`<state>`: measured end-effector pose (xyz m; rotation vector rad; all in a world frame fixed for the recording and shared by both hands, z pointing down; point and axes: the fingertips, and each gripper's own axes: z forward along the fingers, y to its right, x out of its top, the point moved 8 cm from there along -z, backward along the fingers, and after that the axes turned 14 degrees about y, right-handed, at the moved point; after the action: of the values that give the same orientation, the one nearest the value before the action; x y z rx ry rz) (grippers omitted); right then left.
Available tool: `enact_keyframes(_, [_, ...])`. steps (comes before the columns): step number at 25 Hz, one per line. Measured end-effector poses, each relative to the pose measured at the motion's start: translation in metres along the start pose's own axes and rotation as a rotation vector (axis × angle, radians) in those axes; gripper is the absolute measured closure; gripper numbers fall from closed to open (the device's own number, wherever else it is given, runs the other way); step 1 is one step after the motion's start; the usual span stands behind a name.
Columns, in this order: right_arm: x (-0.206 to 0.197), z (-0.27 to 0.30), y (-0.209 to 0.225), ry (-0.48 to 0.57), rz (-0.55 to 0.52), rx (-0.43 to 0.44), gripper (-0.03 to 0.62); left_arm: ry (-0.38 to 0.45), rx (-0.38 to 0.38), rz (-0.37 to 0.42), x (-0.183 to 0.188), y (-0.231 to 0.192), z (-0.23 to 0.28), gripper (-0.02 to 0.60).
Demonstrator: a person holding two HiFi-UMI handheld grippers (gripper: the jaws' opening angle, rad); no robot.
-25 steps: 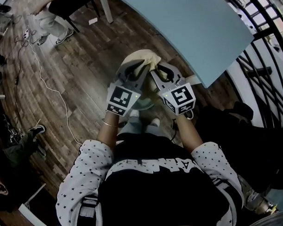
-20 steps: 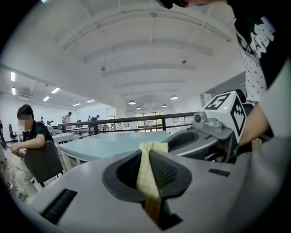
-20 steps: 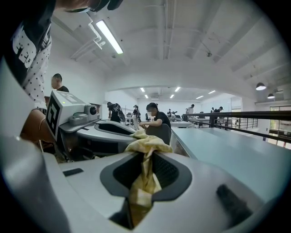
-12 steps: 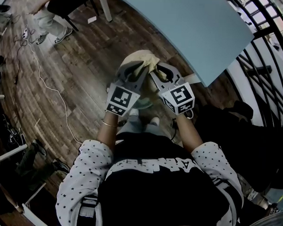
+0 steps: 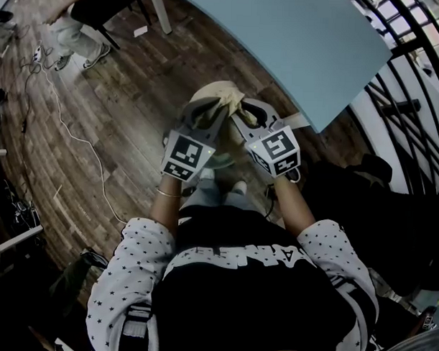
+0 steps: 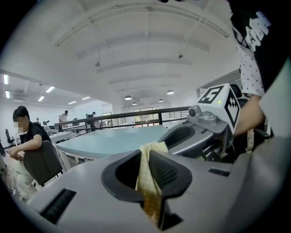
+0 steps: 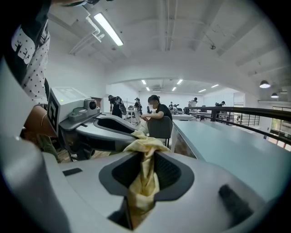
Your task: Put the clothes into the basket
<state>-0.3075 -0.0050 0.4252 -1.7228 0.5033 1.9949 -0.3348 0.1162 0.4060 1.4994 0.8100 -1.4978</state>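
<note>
Two grippers hold one pale-yellow cloth (image 5: 219,90) above the wooden floor (image 5: 121,117), beside the desk (image 5: 303,44). The left gripper (image 5: 213,112) is clenched on it. The right gripper (image 5: 242,116) has fingers just easing apart, with fabric between them. Likely mid-carry; next comes lowering it into the basket, which is not visible.

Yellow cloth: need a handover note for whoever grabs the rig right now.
Grip: left tool is shut on the yellow cloth. The right tool has its pads on the same cloth; its jaws have just been opening slightly.
Where: the cloth is bunched between both tools, held over the wood floor beside the blue table.
Done: cloth picked up.
Left: the basket shows in no view. Find it and drop the cloth in.
</note>
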Motion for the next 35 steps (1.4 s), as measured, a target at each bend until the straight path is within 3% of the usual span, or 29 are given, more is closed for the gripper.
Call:
enact_keyframes(11, [-0.003,-0.002,0.0,-0.041,0.015,-0.01,0.502,0.011,0.004,0.005,0.003,0.003,-0.005,0.538])
enact_keyframes(16, [-0.021,-0.002,-0.008,-0.15,0.007,0.019,0.483,-0.032,0.004,0.02,-0.006,0.007,-0.009,0.538])
enact_keyframes(20, [-0.016,-0.004,-0.005,-0.07,0.064,-0.006,0.471,-0.009,0.021,-0.01,-0.005,0.006,-0.01,0.54])
enact_keyframes(35, [0.001,-0.016,0.004,0.038,0.043,-0.088,0.478,0.008,0.034,-0.013,-0.002,0.005,-0.018,0.54])
